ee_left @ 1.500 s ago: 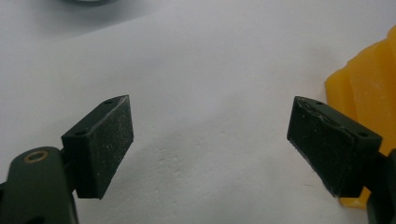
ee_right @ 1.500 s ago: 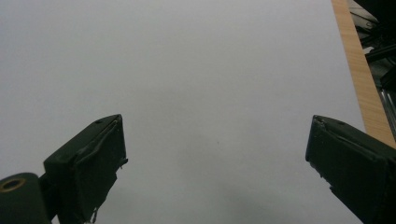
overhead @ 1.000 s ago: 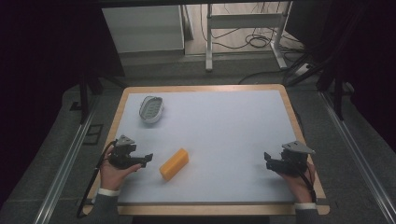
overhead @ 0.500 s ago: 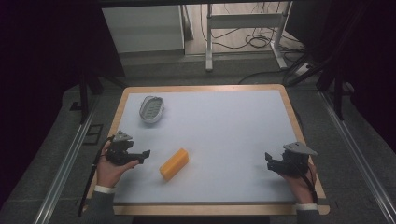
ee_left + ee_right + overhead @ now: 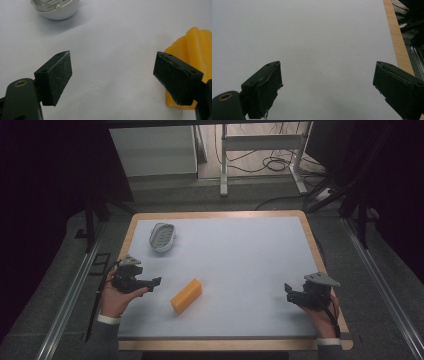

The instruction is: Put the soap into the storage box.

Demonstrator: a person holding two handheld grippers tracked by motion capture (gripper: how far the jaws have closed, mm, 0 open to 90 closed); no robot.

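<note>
On the worktop [image 5: 240, 250], left side, the yellow block [image 5: 186, 295] lies flat and tilted, near the front edge, with the left tongs [image 5: 156, 281] just beside its left end and not touching it. Change over the last second: small. Left hand [image 5: 117, 297] has drifted slightly toward the person's left and the tongs have swung to point along the worktop toward the block; the block itself has not moved, nor has the white soap dish [image 5: 162, 237] farther back. Right tongs [image 5: 289, 292] sit near the front right corner much as before, well apart from everything. Read: likely the line-up for a grab on the block, grasp not yet made. Left tongs are released, jaws wide with bare worktop between them; right tongs also released, nothing between the jaws. View differences: the left gripper view shows the block [image 5: 197, 57] has a ribbed, wavy surface and sits off behind the right-hand jaw rather than centred in the gap, so the hand probably needs to swing over before closing; the high view can't resolve that. It also catches the dish [image 5: 56, 8] at the top edge. The right gripper view gives plain surface and the wooden edge strip [image 5: 398, 40]. The high view alone gives the overall layout.
</note>
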